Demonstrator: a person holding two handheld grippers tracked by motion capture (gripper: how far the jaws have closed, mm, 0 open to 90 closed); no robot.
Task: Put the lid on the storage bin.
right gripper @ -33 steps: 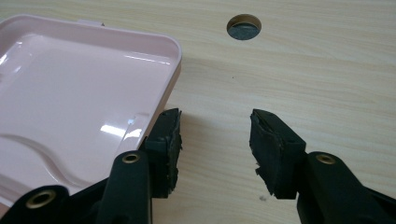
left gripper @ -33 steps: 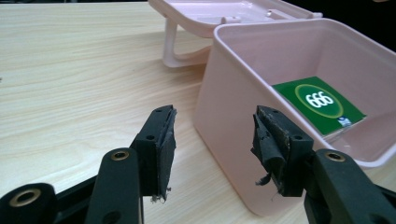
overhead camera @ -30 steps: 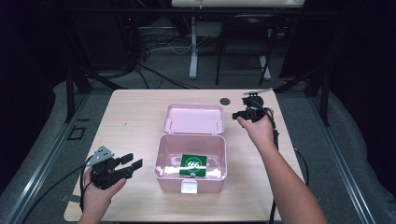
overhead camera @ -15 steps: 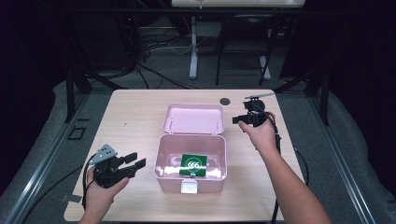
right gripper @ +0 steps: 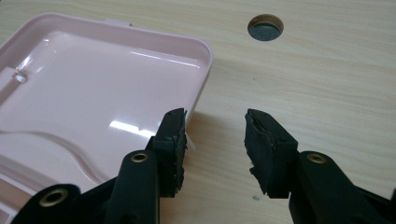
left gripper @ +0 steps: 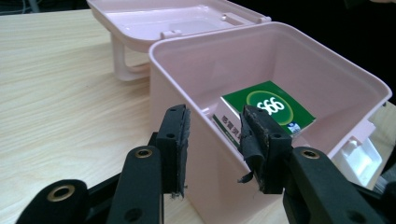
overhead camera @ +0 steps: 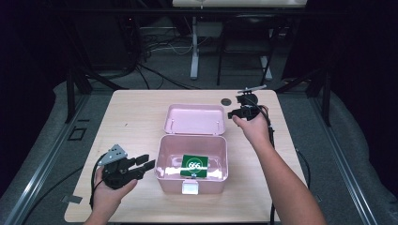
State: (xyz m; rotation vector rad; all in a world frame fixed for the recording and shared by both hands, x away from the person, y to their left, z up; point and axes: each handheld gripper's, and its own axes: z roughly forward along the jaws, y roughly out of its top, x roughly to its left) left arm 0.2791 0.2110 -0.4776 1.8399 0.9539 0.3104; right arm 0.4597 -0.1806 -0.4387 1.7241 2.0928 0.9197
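The right gripper (overhead camera: pixel 234 114), jaws apart and empty, hovers just beside the lid's (overhead camera: pixel 195 119) right edge, nearer it than the left gripper (overhead camera: pixel 146 165).

- The pink box (left gripper: pixel 299 60) and its lid (right gripper: pixel 93 88) look like smooth, glossy plastic
- The green carton (left gripper: pixel 268 107) looks like printed card
- The tabletop (right gripper: pixel 308 79) shows matt pale wood grain
- The left gripper (left gripper: pixel 212 140) has worn, frayed black pads

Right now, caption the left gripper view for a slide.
Left gripper, open, straddles the wall of the pink box holding a green packet.
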